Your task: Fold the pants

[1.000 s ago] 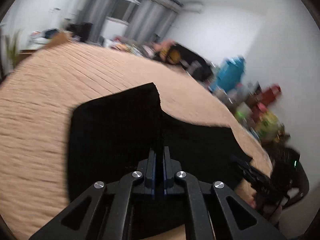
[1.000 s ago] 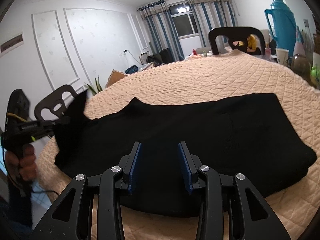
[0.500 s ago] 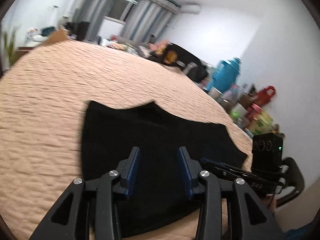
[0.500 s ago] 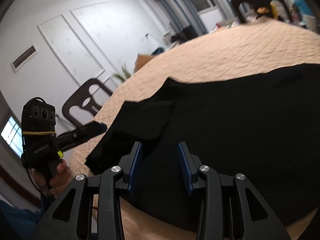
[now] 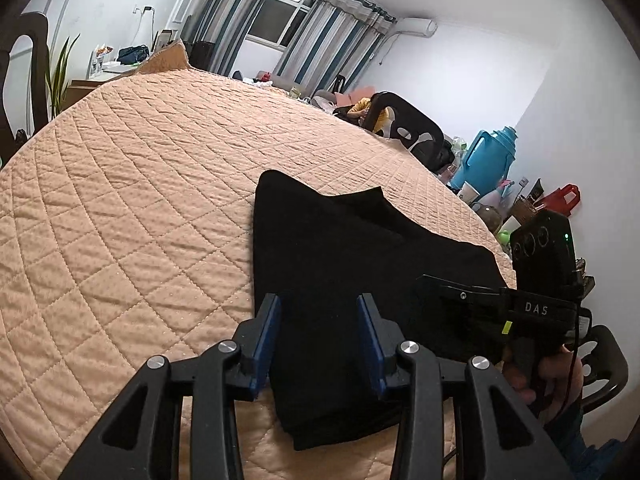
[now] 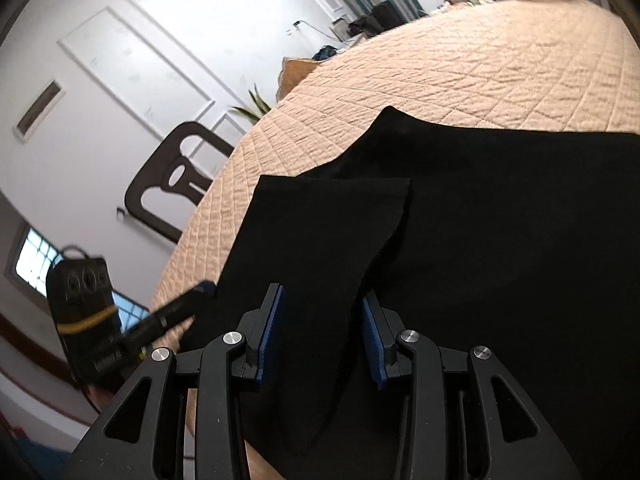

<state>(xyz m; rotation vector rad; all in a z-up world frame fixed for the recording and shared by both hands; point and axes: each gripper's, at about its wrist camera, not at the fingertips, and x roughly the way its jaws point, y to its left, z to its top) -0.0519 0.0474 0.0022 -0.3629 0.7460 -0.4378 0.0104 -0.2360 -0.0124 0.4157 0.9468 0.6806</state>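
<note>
**Fold risk: loose flap, both grippers empty**

Pants (image 5: 360,264) are black, lying on the quilted peach cover (image 5: 132,208), lower centre to right of the left wrist frame. In the right wrist view one end is already doubled over: a flap (image 6: 320,232) lies on top of the main body, its edge running down the middle of the frame.

What could go wrong, my read:
- Flap sits loose with nothing pinning it. Any drag from a finger passing low over it would likely pull it askew or unfold it.
- Black on black: layer edges are hard to pick out. A pinch could catch only the top layer, or both when one is wanted, and the next fold goes crooked.
- Near edge of the cloth lies close to the cover's edge at frame bottom. A tug that way could slide the stack off.
- The two grippers work close together; the right one shows at right in the left view, so a clash is possible.

Gripper state:
- Left gripper (image 5: 320,340): jaws apart, pads clear of cloth, holding nothing. It released within the last second.
- Right gripper (image 6: 320,336): jaws apart, over the flap, nothing clamped. Whether the fingertips brush the fabric I can't tell.
</note>
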